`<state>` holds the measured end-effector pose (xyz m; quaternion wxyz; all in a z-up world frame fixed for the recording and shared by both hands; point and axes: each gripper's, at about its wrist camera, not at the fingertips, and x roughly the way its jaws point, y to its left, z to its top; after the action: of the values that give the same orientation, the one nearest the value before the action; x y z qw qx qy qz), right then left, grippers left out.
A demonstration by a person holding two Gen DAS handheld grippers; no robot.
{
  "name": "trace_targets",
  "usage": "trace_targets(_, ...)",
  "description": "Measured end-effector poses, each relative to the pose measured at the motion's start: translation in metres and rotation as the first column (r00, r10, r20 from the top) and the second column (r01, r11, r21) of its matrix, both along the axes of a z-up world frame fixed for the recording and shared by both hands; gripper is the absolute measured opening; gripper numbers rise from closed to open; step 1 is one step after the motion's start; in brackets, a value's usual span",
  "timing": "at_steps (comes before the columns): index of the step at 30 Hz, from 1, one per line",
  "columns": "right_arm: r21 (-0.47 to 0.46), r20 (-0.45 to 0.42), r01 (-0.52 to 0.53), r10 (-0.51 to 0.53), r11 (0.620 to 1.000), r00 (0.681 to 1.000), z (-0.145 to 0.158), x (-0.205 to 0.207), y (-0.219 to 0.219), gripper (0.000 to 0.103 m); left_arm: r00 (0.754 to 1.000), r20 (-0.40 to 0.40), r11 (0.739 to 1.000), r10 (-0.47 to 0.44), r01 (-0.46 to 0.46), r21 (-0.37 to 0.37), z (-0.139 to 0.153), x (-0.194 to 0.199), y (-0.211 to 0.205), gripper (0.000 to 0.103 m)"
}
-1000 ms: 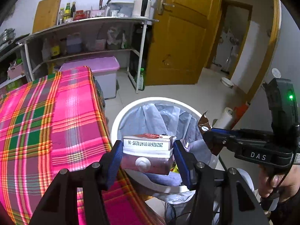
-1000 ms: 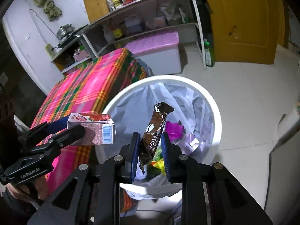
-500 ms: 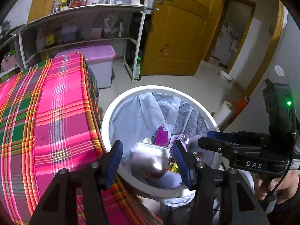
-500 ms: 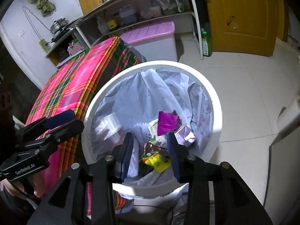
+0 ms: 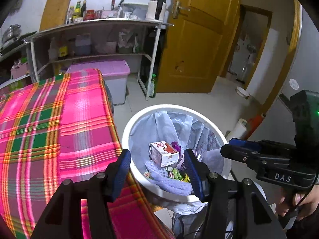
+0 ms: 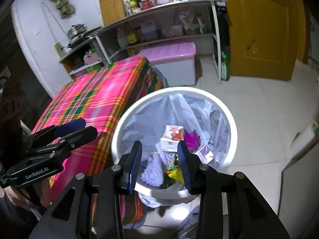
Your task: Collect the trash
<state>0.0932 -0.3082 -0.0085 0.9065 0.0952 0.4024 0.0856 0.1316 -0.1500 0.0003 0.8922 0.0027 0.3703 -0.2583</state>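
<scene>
Both of our grippers hang empty over the bin, the drop made.

From the left: the plaid-covered worktop [image 5: 49,131] looks bare; our left gripper [image 5: 157,169] holds its fingers wide with nothing between them; the strawberry milk carton [image 5: 163,153] lies atop the rubbish inside the white trash bin [image 5: 127,131]; our right gripper [image 6: 159,163] stands part open, also empty. Next, we judge, comes finding any remaining litter.

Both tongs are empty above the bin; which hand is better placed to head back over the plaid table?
Left, probably. The left tongs hang over the plaid table edge; the right tongs sit over the bin, farther away.
</scene>
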Motion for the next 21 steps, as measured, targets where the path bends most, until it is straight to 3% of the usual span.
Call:
trace_targets(12,-0.046,0.122,-0.067,0.072,0.997,0.990,0.026,-0.040,0.040,0.038,0.989,0.098,0.994,0.113,-0.113,-0.012,0.029,-0.049,0.041,0.055)
trace_targets(21,-0.066,0.151,-0.091,0.100,0.994,0.983,0.030,-0.062,0.054,0.038,0.974,0.154,0.986,0.165,-0.165,-0.011,0.036,-0.081,0.061,0.055)
